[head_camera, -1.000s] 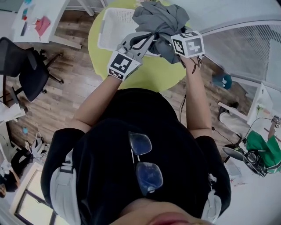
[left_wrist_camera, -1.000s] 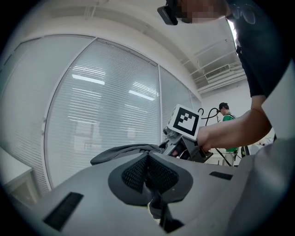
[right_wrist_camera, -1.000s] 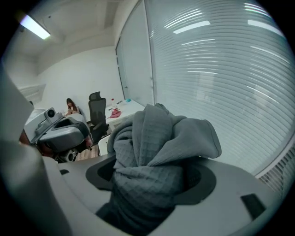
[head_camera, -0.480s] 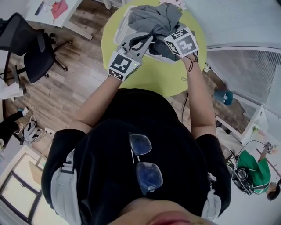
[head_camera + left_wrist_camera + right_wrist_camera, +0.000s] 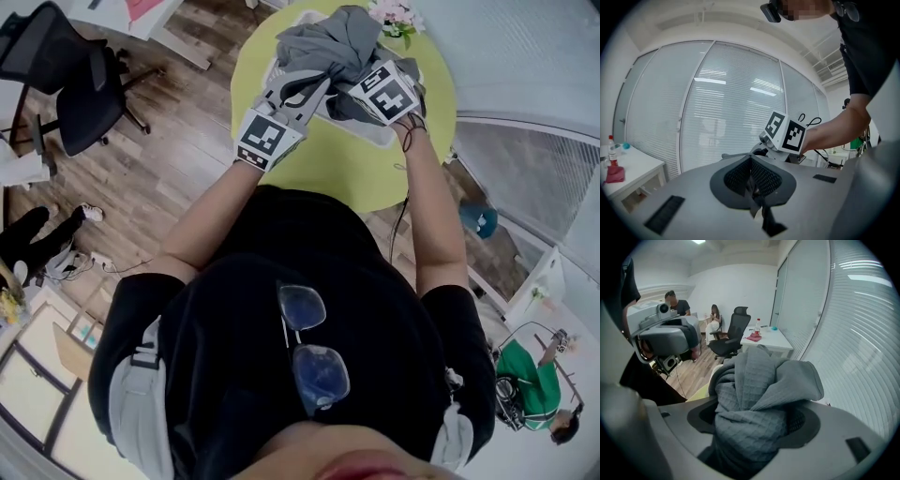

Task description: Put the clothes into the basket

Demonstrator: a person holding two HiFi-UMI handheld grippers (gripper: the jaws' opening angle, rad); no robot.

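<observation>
A bunched grey waffle-knit garment [image 5: 328,42] hangs over the white basket [image 5: 375,131] on the round yellow-green table [image 5: 328,164]. My right gripper [image 5: 366,75] is shut on a thick wad of it. In the right gripper view the cloth [image 5: 759,394] fills the gap between the pads of that gripper [image 5: 754,423]. My left gripper [image 5: 314,80] meets the garment's near left side. In the left gripper view this gripper [image 5: 752,180] has its pads together on a thin dark fold. The right gripper's marker cube [image 5: 785,131] shows just beyond. Most of the basket is hidden by the cloth.
A pot of pink flowers [image 5: 394,14] stands at the table's far edge. A black office chair [image 5: 66,94] is on the wooden floor to the left. A white desk [image 5: 766,341] stands by the blinds, with people seated behind it.
Both grippers have carried the garment further over the table and down onto the basket. The right gripper has rolled, turning its cube. The grips look unchanged.
</observation>
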